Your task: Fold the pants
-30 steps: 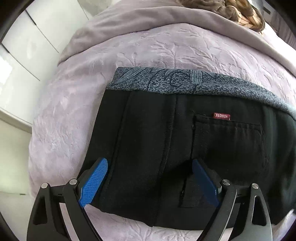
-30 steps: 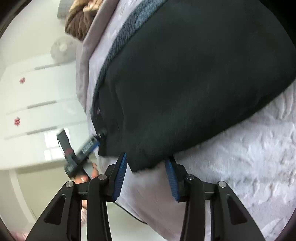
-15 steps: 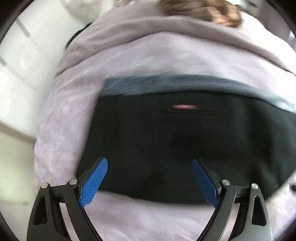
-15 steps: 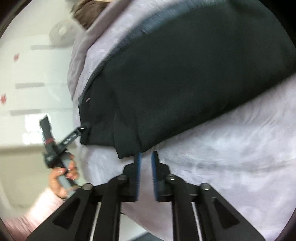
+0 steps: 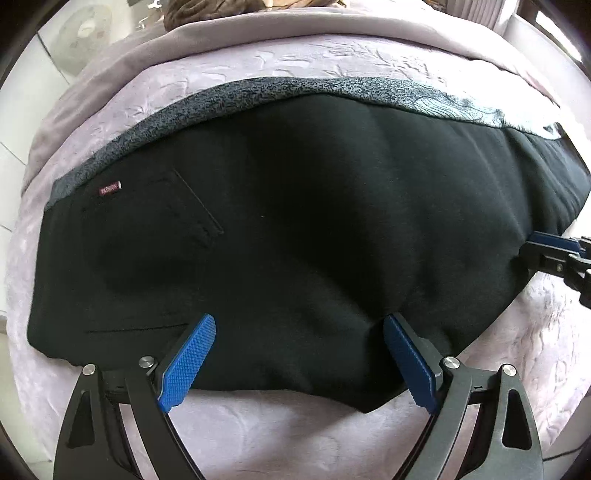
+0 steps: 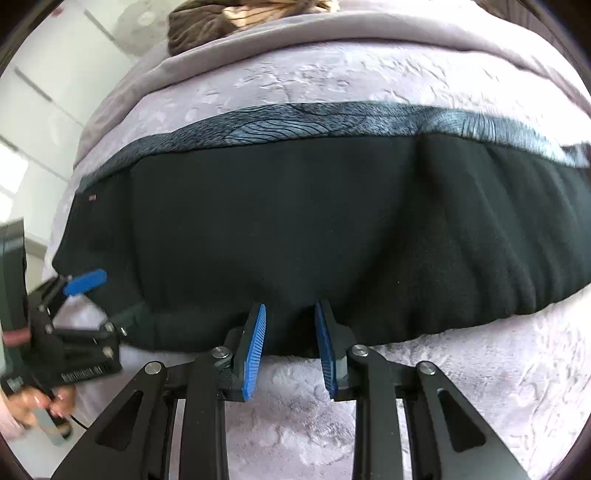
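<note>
White cabinet panels point(image 5: 11, 122) are lining the room's edge at 9 o'clock in the left wrist view, with a pale round fan point(image 5: 83, 37) standing at 11 o'clock behind the bed. A lilac embossed bedspread point(image 5: 258, 70) is covering the bed, its leaf pattern showing around the garment, and a smooth mauve blanket point(image 5: 332, 37) is lying across the far side, with a brown and tan fabric heap point(image 6: 229, 18) sitting beyond it at 12 o'clock.

The black pants point(image 5: 314, 221) are lying flat across the middle of the bedspread, folded lengthwise, with a small red label point(image 5: 109, 189) by a back pocket at 9 o'clock. A grey-blue patterned cloth point(image 5: 280, 90) is peeking out along their far edge, touching them; whether it belongs to the pants cannot be told.

The left gripper point(image 5: 299, 362) is hovering at 6 o'clock with its blue pads spread wide, straddling the near hem and pinching nothing. The right gripper point(image 6: 290, 350) is sitting at 6 o'clock in its own view, its jaws partly apart at the near fold of the pants; whether fabric lies between them cannot be told. A hand point(image 6: 40, 400) is clutching the left tool's handle at 8 o'clock there.
</note>
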### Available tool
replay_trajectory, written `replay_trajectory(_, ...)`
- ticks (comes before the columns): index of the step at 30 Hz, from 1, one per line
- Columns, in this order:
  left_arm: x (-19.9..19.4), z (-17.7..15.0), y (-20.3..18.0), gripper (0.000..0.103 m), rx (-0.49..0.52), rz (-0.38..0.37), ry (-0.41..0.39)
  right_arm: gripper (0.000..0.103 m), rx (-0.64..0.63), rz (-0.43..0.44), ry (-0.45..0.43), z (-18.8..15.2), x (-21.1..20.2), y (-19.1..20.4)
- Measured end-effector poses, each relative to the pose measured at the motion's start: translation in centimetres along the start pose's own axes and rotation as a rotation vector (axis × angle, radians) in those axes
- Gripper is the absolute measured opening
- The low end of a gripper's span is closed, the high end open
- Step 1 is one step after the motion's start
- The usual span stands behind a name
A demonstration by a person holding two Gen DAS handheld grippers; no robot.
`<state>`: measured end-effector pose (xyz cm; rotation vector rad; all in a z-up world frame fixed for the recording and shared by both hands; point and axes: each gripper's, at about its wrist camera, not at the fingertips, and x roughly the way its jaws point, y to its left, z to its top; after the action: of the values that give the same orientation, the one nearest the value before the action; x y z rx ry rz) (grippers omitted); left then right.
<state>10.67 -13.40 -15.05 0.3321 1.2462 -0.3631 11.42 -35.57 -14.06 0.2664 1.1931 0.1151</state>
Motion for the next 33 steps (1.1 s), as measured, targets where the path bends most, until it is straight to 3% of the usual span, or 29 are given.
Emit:
replay_trajectory(6,-1.4,1.2,1.0,0.094,-0.028,-0.001,0.021,0.030,0.049,0.023,0.057,0.0,-0.6,-1.2)
replay_trajectory(10,-3.6,1.9,3.0,0.094,-0.046,0.027,-0.036,0.032,0.066,0.062,0.084,0.9,-2.0,-0.8)
replay_trajectory(12,-4.3,2.3,4.7,0.094,-0.082,0.061,-0.076,0.032,0.033,0.139,0.070,2.4,-3.0,0.4)
replay_trajectory(16,-4.8,2.6,11.5,0.094,-0.245,0.154,-0.123,0.034,-0.122,0.292,0.046,7.5,-3.9,5.4)
replay_trajectory(19,-3.3,2.3,16.6,0.094,-0.370,0.231,-0.094,0.038,-0.246,0.414,0.063,12.2,-2.3,10.7)
replay_trajectory(20,-2.7,2.7,16.5,0.094,-0.390,0.249,-0.080,0.038,-0.290,0.442,0.089,13.8,-1.1,12.8)
replay_trajectory(23,-0.2,0.9,19.4,0.094,-0.470,0.261,-0.003,0.038,-0.401,0.442,0.128,17.3,2.7,18.3)
replay_trajectory(25,-0.2,-0.2,20.5,0.094,-0.517,0.217,-0.022,0.038,-0.463,0.433,0.165,18.9,5.5,21.7)
replay_trajectory(29,-0.4,-1.0,20.0,0.094,-0.510,0.223,-0.058,0.038,-0.601,0.407,0.222,20.6,10.6,28.6)
replay_trajectory(33,-0.7,-1.8,19.8,0.094,-0.532,0.206,-0.075,0.037,-0.691,0.334,0.340,20.2,15.2,31.9)
